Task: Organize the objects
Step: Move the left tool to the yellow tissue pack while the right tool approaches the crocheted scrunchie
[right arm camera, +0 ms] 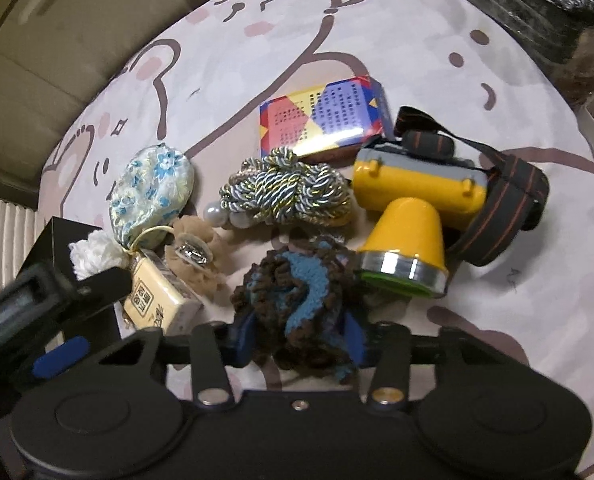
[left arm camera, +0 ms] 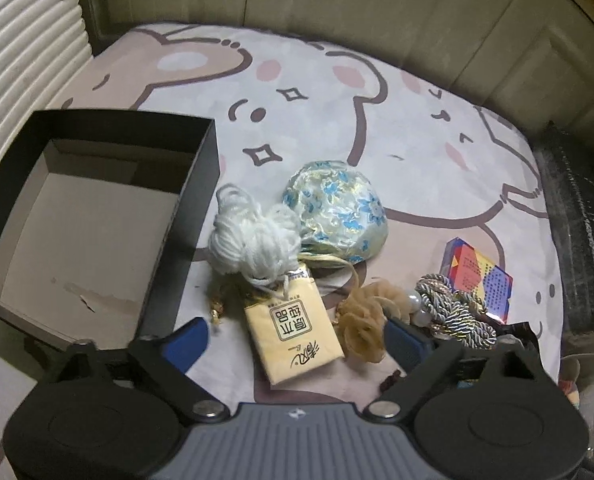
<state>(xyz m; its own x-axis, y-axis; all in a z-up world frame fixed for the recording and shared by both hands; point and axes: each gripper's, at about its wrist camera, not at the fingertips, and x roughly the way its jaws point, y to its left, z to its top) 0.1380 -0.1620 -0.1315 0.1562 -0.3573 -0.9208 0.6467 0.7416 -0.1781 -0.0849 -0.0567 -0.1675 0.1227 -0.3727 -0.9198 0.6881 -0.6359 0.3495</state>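
Box [left arm camera: 201, 184] of black card, open-topped and bare inside, left of the pile. Beside it, yellow tissue pack [left arm camera: 293, 330] — left gripper [left arm camera: 297, 340] straddles it, jaws apart. Further right, right gripper [right arm camera: 299, 330] pinches brown-and-blue crocheted piece [right arm camera: 297, 292].

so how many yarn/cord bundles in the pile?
3. White yarn beside the black box; grey-gold twisted cord mid-pile; brown-blue crochet piece between the right gripper fingers. Others may be hidden.
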